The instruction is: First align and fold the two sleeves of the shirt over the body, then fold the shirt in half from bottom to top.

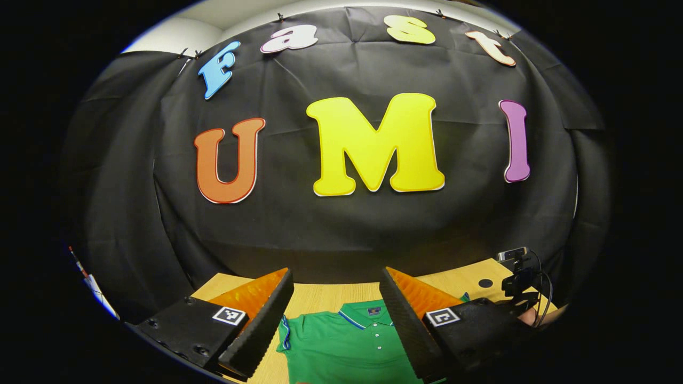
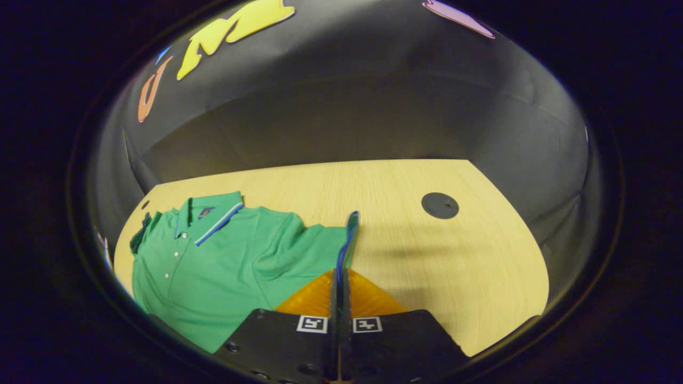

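Right gripper point(image 2: 339, 280): nearest in right gripper view, fingers pressed together on the cuff point(image 2: 348, 240) of the shirt's sleeve point(image 2: 315, 240); cuff edge stands up between the tips, lifted a little off the table point(image 2: 480, 256).
Left gripper point(image 1: 336, 314): fingers wide apart, nothing between them, hovering above the near side of the shirt and looking toward the far wall.
Shirt point(image 2: 213, 266): green polo, flat on the table, left of the right gripper in right gripper view; collar point(image 2: 216, 216) toward the far edge, buttons down the placket, body smooth with a few creases near the held sleeve.
Other sleeve point(image 1: 284, 333): seen in left gripper view at the shirt's left edge, lying on the table, untouched.
Handling, judged: soft, light knit, no stiffness; will drape and sag from any pinch, likely to drag the body if pulled too hard; little slip on the wood expected.
Where to take hold, judged: by the cuff hem, where trim makes a thicker edge; for the later bottom fold, by the two hem corners.
Stage, judged: first sleeve fold in hand, cuff gripped but not yet laid over the body.
Table extras: dark round spot point(image 2: 439, 205) far right; small camera on a stand point(image 1: 516, 272) at right in left gripper view.
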Motion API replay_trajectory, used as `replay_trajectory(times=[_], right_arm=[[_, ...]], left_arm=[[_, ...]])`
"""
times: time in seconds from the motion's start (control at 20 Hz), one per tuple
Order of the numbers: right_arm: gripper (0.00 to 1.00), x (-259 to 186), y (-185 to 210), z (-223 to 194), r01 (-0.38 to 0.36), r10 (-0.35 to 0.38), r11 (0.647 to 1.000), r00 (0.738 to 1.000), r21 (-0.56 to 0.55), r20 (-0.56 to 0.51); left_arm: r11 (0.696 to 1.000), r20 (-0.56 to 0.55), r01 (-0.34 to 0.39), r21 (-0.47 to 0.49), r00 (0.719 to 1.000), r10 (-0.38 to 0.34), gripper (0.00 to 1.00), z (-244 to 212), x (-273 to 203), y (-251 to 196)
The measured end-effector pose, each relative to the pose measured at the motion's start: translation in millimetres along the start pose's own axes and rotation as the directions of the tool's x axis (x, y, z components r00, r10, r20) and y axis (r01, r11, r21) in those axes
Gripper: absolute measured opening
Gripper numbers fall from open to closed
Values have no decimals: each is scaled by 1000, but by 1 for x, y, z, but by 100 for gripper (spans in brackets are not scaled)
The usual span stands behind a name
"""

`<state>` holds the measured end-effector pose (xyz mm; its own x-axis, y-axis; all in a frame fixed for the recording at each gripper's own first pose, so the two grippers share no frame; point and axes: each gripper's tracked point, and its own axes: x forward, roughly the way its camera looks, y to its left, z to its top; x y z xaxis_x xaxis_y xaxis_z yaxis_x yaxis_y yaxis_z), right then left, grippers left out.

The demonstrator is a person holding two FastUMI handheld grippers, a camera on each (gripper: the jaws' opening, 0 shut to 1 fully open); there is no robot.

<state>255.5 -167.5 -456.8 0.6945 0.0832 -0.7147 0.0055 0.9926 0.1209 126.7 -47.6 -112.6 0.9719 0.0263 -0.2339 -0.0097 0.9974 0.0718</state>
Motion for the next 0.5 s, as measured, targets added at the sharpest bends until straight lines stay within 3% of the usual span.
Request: replay_trajectory(times=[0.3,0.5], right_arm=[[0,-23,11,25,-17,16,999,1000,40,23],[0,-47,40,51,-37,34,998,998,51,57]], left_arm=[[999,-13,-25,-21,1000,25,100,-4,-8,12],[997,-25,-59,-44,998,58,100,-8,-17,25]])
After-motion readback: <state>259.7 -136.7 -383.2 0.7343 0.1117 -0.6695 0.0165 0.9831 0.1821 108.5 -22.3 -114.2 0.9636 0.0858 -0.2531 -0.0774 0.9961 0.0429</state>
